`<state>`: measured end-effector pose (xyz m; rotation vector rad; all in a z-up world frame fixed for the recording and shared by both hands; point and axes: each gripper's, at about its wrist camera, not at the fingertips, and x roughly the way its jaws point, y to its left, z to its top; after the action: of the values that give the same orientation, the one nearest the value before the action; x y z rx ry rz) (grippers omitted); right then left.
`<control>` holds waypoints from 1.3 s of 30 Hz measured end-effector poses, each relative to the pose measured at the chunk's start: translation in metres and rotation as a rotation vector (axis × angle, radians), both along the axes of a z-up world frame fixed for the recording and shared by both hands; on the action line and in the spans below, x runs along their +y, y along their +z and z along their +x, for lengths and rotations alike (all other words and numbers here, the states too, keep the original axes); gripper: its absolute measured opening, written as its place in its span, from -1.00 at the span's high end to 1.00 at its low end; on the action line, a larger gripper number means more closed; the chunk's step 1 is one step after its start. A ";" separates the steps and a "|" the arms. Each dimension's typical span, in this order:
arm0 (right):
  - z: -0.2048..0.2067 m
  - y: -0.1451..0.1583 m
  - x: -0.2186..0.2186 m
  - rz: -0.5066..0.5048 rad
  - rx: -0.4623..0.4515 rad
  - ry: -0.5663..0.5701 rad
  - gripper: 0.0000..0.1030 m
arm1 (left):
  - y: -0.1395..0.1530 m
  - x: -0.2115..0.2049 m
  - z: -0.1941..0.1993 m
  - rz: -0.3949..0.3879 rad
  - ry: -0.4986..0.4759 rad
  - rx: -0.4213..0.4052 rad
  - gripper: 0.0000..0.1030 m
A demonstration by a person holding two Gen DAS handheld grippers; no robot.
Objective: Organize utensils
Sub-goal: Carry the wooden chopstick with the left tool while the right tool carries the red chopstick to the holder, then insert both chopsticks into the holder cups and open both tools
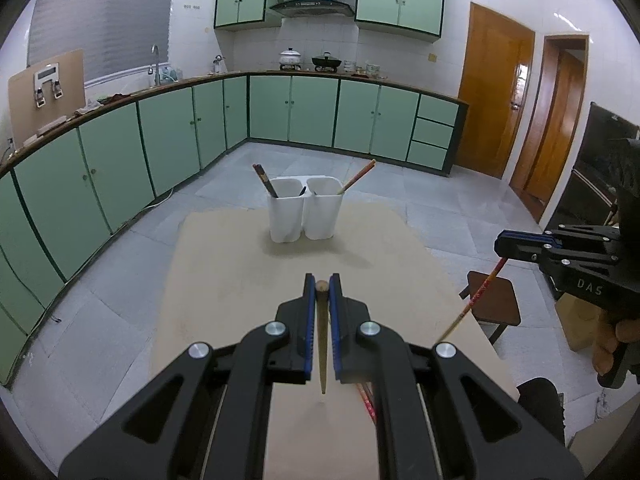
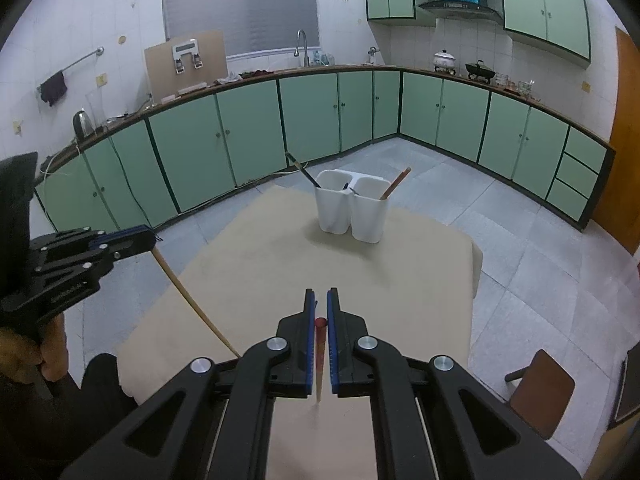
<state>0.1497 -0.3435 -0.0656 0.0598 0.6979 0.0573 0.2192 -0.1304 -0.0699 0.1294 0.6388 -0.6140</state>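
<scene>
White twin-cup holder (image 1: 306, 214) at the far end of the beige worktop (image 1: 224, 280): dark chopsticks (image 1: 266, 180) in the left cup, red chopstick (image 1: 358, 178) in the right. Left gripper (image 1: 321, 280) pinches a tan chopstick (image 1: 322, 340); right gripper (image 2: 321, 296) pinches a red-tipped chopstick (image 2: 320, 356). Green cabinets (image 1: 312, 114) line the far walls.

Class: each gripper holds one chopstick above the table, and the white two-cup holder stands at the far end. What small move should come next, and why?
Probably carry the left gripper, its jaws shut on the plain wooden chopstick, forward toward the white holder. The right gripper grips the red chopstick; both cups already hold utensils, and the table between looks free.
</scene>
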 end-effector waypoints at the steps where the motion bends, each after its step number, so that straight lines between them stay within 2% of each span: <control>1: 0.002 0.003 -0.001 -0.001 -0.001 0.001 0.89 | 0.003 -0.001 0.004 0.001 -0.003 -0.002 0.88; 14: 0.054 0.042 -0.014 -0.007 0.011 0.003 0.89 | 0.038 -0.021 0.062 -0.024 -0.006 0.018 0.88; 29: 0.132 0.110 -0.040 -0.002 -0.029 -0.031 0.89 | 0.090 -0.065 0.133 -0.012 0.025 -0.080 0.88; 39: 0.192 0.134 -0.042 -0.033 -0.046 -0.060 0.89 | 0.117 -0.088 0.180 -0.045 0.073 -0.141 0.88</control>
<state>0.3421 -0.3851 0.0684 0.0473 0.6507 -0.0104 0.3988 -0.2187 0.0469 0.1054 0.4913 -0.5437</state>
